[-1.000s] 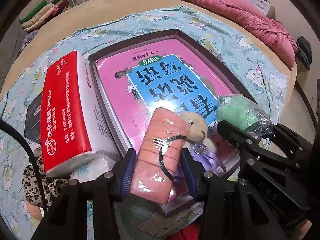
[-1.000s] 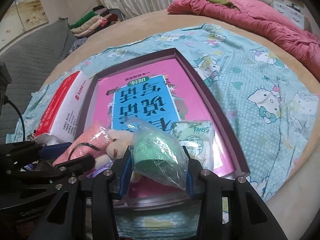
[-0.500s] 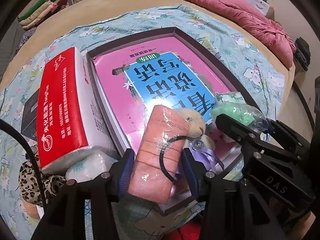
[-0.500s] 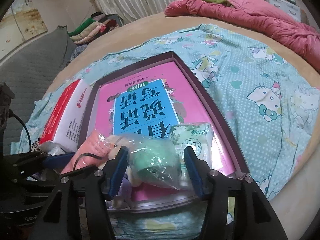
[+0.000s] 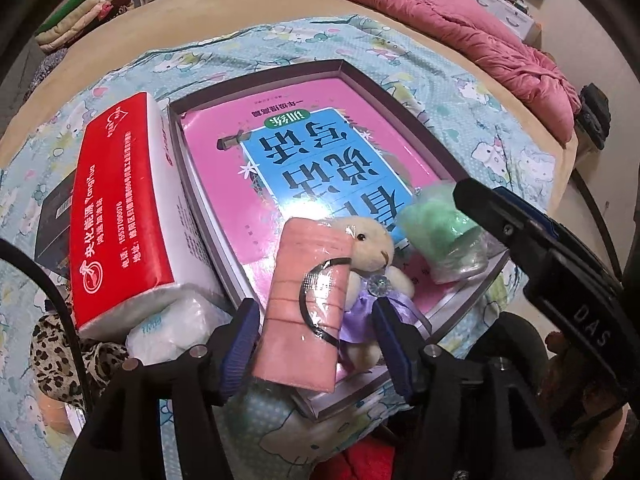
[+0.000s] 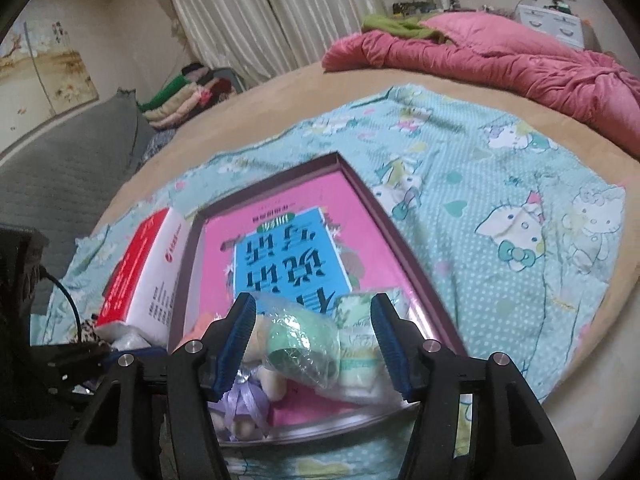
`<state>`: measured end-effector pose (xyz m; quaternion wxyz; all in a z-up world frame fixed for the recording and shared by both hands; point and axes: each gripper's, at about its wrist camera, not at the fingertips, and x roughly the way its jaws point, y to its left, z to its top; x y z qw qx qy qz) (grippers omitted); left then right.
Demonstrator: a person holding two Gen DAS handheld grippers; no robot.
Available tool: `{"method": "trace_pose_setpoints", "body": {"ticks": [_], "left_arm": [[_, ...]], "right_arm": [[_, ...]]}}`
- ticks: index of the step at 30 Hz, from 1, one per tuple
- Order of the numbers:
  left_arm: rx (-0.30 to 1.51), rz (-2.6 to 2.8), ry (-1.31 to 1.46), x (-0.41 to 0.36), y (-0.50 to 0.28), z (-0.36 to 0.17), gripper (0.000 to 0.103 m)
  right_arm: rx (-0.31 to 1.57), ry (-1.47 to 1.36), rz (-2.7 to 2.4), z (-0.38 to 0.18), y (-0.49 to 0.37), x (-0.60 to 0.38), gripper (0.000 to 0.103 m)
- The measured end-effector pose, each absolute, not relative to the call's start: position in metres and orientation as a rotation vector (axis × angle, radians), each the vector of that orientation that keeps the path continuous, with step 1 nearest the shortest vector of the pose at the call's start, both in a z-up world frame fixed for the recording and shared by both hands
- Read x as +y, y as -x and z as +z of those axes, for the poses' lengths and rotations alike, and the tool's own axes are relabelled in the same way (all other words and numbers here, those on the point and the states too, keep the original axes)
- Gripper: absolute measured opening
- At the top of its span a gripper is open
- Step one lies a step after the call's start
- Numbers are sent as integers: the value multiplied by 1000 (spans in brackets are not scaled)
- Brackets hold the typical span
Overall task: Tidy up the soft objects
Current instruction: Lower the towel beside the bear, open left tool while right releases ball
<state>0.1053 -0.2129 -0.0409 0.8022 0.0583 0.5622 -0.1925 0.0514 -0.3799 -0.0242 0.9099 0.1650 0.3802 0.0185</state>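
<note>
A wrapped pink towel roll (image 5: 306,304) lies at the near edge of the shallow purple tray (image 5: 384,92), next to a small teddy bear (image 5: 370,264). My left gripper (image 5: 316,344) is open, its blue pads apart on either side of the roll and bear. A bagged green soft item (image 5: 438,232) lies on the tray beside a green tissue pack (image 6: 360,332). My right gripper (image 6: 314,344) is open, its pads apart around the green bag (image 6: 304,348). The right gripper's finger shows at the right of the left wrist view.
A pink and blue book (image 5: 320,160) fills the tray. A red and white tissue pack (image 5: 116,232) stands left of the tray, with a leopard cloth (image 5: 60,352) below it. A teal patterned sheet (image 6: 500,216) covers the bed; a pink quilt (image 6: 500,56) lies at the back.
Both grippers have opened: the left let go of the pink roll, the right let go of the green bag. Both items now rest on the tray; the right gripper drew back.
</note>
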Motion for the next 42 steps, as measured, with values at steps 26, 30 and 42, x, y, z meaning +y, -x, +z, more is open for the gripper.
{"method": "trace_pose_setpoints", "body": {"ticks": [26, 30, 42], "left_arm": [[1094, -414, -115, -202, -84, 0, 76], [1086, -406, -111, -195, -78, 7, 77], [1046, -393, -92, -172, -63, 25, 77]], "right_arm": [[693, -296, -16, -9, -42, -382, 78], [661, -275, -30, -2, -38, -380, 79], [624, -201, -22, 22, -29, -358, 81]]}}
